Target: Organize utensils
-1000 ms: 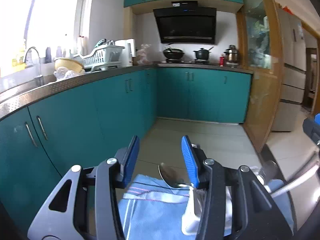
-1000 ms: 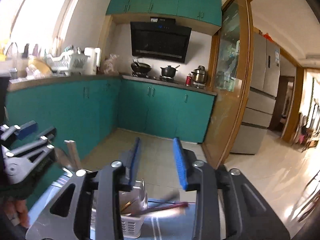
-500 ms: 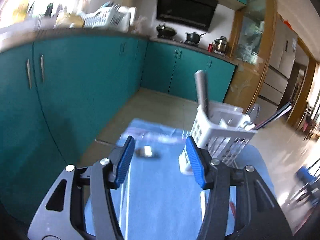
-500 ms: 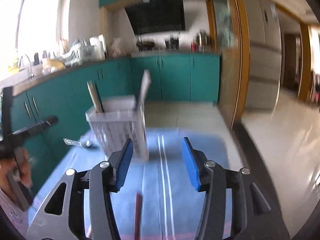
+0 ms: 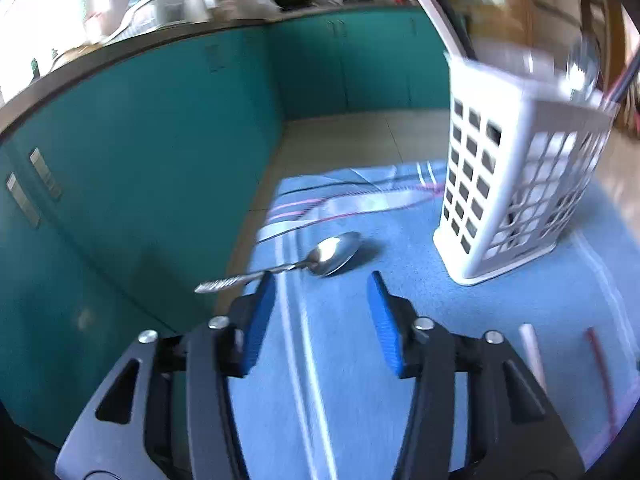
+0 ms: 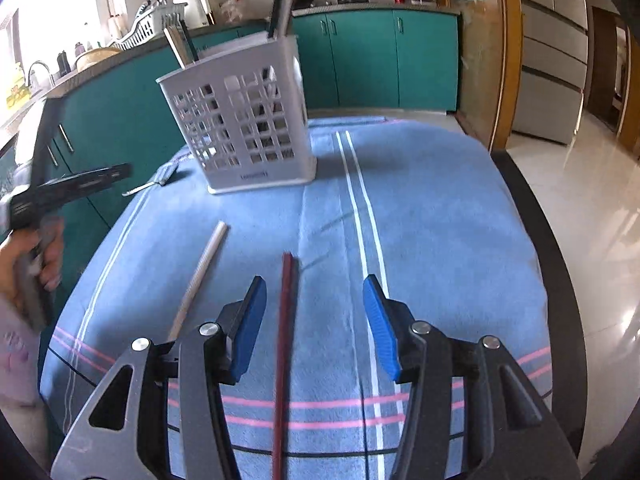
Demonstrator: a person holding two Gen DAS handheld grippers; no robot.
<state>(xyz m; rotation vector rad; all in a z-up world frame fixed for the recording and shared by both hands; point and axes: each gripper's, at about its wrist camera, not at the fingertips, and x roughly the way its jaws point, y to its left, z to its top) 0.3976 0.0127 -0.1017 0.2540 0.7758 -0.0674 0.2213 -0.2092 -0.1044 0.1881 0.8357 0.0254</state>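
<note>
Right gripper (image 6: 314, 320): jaws part open, nothing gripped. Red chopstick (image 6: 285, 344) lies lengthwise on the cloth (image 6: 440, 216) between the jaws, nearer the left pad, not touched by either as far as I can see. White chopstick (image 6: 200, 276) just outside the left jaw, roughly parallel. Basket (image 6: 240, 128) well ahead, upright, already has utensils standing in it.

Left gripper (image 5: 320, 316): also part open and empty; its jaws have just been closing a little, nothing between them. Spoon (image 5: 316, 260) just ahead of the tips, bowl ahead-centre, handle running left past the left pad and out over the cloth edge. Basket ahead-right, near.

Step as I read it: both coming down for a pick, red chopstick right, spoon left.

How to do it well:
- Right: shift slightly left so the stick sits centred, then pads down to the cloth before closing. Thin stick, so it will roll or get pinched with cloth if the close is high or skewed.
- Grab toward mid-length, else it tips on lift.
- Left: spoon lies across the jaw line, which suits it. Go forward a bit and take the neck, not the bowl.
- Watch the overhanging handle: a nudge could knock the spoon off the edge.
</note>
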